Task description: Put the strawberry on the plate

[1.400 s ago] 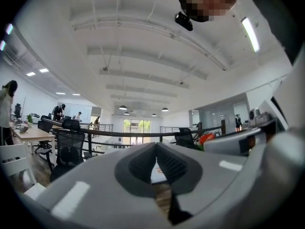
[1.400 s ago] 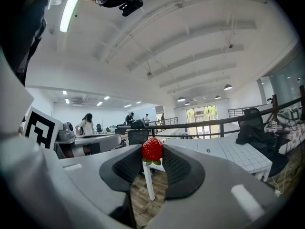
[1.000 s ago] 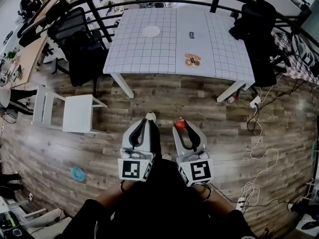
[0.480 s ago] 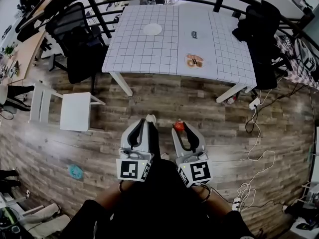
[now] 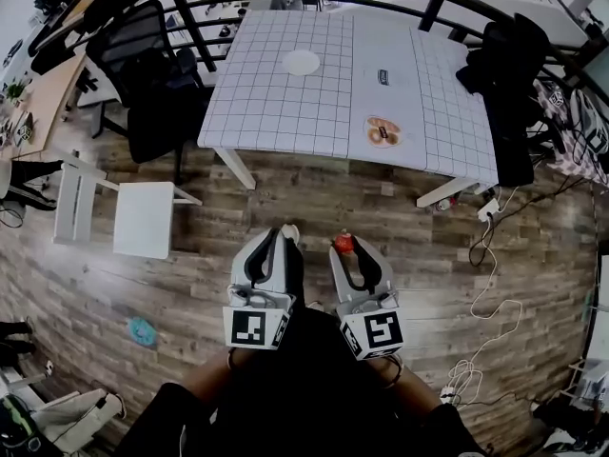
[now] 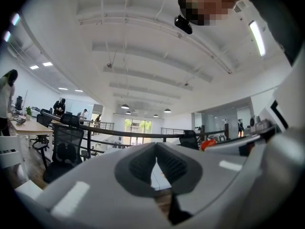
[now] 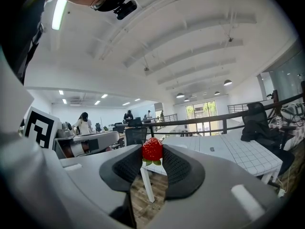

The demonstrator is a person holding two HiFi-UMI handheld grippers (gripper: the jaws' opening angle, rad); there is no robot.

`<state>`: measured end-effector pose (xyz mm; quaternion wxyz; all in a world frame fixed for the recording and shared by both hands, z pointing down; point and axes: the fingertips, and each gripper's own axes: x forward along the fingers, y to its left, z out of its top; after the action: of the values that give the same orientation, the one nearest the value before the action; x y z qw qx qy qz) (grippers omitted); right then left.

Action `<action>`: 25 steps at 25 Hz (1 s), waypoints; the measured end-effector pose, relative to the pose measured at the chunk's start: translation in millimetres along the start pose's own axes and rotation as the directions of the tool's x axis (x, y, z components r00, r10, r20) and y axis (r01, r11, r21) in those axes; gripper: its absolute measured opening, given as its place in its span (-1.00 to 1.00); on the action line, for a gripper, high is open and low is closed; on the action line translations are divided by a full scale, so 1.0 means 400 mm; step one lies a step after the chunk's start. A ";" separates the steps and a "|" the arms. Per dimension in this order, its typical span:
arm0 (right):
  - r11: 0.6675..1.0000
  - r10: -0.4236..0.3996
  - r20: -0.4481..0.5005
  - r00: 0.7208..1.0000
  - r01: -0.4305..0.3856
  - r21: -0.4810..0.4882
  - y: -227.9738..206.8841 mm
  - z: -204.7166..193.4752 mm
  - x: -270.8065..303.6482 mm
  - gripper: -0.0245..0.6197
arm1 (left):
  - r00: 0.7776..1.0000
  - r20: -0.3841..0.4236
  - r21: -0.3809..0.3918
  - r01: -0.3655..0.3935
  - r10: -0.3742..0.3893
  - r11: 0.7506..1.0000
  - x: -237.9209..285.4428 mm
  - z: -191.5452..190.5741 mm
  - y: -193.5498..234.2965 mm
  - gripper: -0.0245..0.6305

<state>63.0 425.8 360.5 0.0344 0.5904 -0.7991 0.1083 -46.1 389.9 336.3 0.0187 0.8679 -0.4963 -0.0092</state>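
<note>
Right gripper (image 5: 348, 255) pinches the strawberry (image 7: 152, 150) just at its jaw tips, left gripper (image 6: 156, 162) jaws together and empty; such a shallow hold may drop it before the plate (image 5: 302, 62) far ahead.

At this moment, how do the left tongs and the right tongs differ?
The right tongs grip a red strawberry at their tips; the left tongs hold nothing. The right tongs' jaws stand apart by the berry's width; the left tongs' jaws meet at the tips. Shared: both are held side by side over the wood floor, short of the checked table with the white plate.
</note>
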 end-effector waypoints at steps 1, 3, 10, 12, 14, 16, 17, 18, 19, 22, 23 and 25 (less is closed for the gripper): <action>1.000 0.004 -0.005 1.000 -0.004 0.002 -0.001 0.001 0.023 -0.53 | 1.000 -0.007 0.002 -0.005 0.005 1.000 0.014 -0.003 0.018 -0.89; 1.000 0.020 -0.016 1.000 -0.020 0.007 0.001 0.002 0.070 -0.52 | 0.999 -0.026 -0.004 -0.019 0.019 1.000 0.040 -0.016 0.055 -0.89; 0.997 0.067 -0.055 0.996 -0.069 -0.031 -0.006 0.013 0.253 -0.53 | 0.998 -0.039 -0.099 -0.059 0.055 0.993 0.177 -0.035 0.173 -0.89; 0.997 0.062 -0.069 0.996 -0.065 -0.042 -0.023 0.019 0.307 -0.52 | 0.998 -0.031 -0.098 -0.055 0.052 0.994 0.223 -0.033 0.202 -0.90; 0.997 0.064 -0.084 0.994 -0.068 -0.044 -0.037 0.028 0.361 -0.53 | 0.998 -0.027 -0.084 -0.056 0.054 0.995 0.263 -0.029 0.235 -0.89; 0.996 0.073 -0.095 0.993 -0.078 -0.047 -0.047 0.041 0.414 -0.52 | 0.997 -0.040 -0.085 -0.069 0.066 0.994 0.297 -0.035 0.274 -0.89; 0.995 0.077 -0.101 0.992 -0.083 -0.050 -0.051 0.049 0.438 -0.53 | 0.996 -0.048 -0.089 -0.080 0.076 0.993 0.314 -0.038 0.294 -0.89; 0.995 0.081 -0.106 0.991 -0.087 -0.053 -0.055 0.058 0.461 -0.53 | 0.995 -0.053 -0.091 -0.090 0.085 0.992 0.331 -0.039 0.313 -0.89; 0.995 0.083 -0.112 0.990 -0.090 -0.054 -0.058 0.066 0.483 -0.52 | 0.994 -0.056 -0.092 -0.097 0.092 0.991 0.347 -0.038 0.330 -0.90; 0.995 0.084 -0.118 0.989 -0.090 -0.049 -0.071 0.088 0.548 -0.52 | 0.993 -0.064 -0.093 -0.107 0.102 0.990 0.399 -0.032 0.378 -0.90; 0.995 0.083 -0.118 0.990 -0.089 -0.045 -0.079 0.095 0.569 -0.52 | 0.992 -0.066 -0.100 -0.114 0.108 0.988 0.417 -0.028 0.394 -0.89; 0.996 0.080 -0.121 0.989 -0.085 -0.039 -0.093 0.107 0.611 -0.53 | 0.988 -0.071 -0.115 -0.141 0.134 0.983 0.450 -0.024 0.430 -0.89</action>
<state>28.2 177.6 368.3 0.0903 0.5483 -0.8216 0.1272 -102.5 148.0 353.5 0.0871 0.8287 -0.5528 -0.0101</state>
